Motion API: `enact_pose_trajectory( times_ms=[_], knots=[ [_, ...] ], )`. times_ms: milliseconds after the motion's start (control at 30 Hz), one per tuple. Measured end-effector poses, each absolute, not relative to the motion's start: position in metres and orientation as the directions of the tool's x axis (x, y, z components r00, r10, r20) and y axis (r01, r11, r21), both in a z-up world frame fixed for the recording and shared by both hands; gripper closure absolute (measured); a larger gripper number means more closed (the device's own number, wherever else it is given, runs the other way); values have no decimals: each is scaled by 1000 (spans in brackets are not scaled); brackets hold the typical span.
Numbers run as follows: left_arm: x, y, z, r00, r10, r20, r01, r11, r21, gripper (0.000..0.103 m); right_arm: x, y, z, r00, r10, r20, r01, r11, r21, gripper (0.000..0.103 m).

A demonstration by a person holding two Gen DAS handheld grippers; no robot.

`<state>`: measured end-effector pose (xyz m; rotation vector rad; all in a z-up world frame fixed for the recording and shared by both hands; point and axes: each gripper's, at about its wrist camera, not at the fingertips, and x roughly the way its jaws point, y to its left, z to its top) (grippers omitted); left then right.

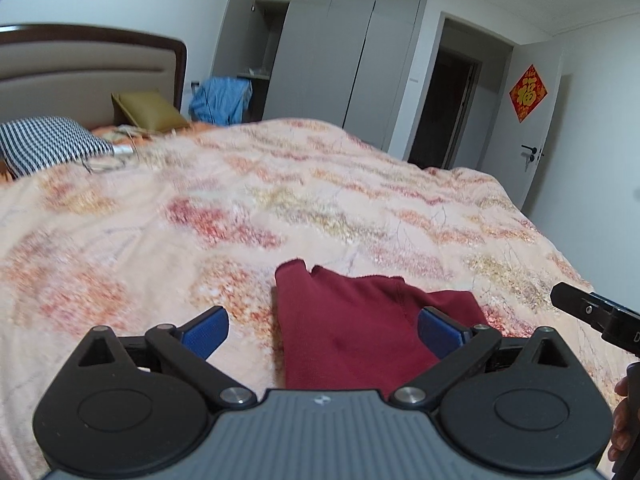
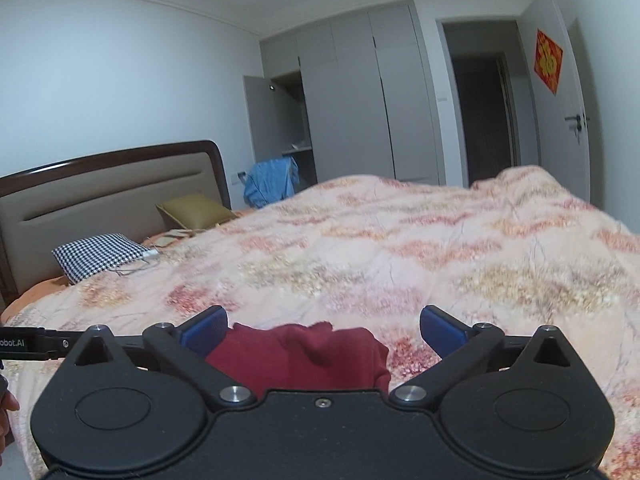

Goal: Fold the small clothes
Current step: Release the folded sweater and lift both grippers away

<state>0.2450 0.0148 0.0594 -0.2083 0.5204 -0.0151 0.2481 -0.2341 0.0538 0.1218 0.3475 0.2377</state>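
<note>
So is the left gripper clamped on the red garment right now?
No, the left gripper is open, its blue pads spread apart above the red garment.

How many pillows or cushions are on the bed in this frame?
2. A black-and-white checked pillow lies near the headboard, and an olive-green cushion leans further along it, toward the wardrobe side. The quilt could hide others.

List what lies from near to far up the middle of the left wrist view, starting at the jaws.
left gripper, jaws wide open → dark red garment lying on the bed → floral quilt → grey wardrobe at the far wall.
</note>
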Motion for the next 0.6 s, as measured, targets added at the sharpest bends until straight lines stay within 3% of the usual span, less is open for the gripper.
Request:
enact_pose_trajectory(
  times_ms=[600],
  knots=[
    [137,17,86,911,7,-413,-66,989,-130,0,140,-220,79,936,265,-231,-236,960,148,1]
  ],
)
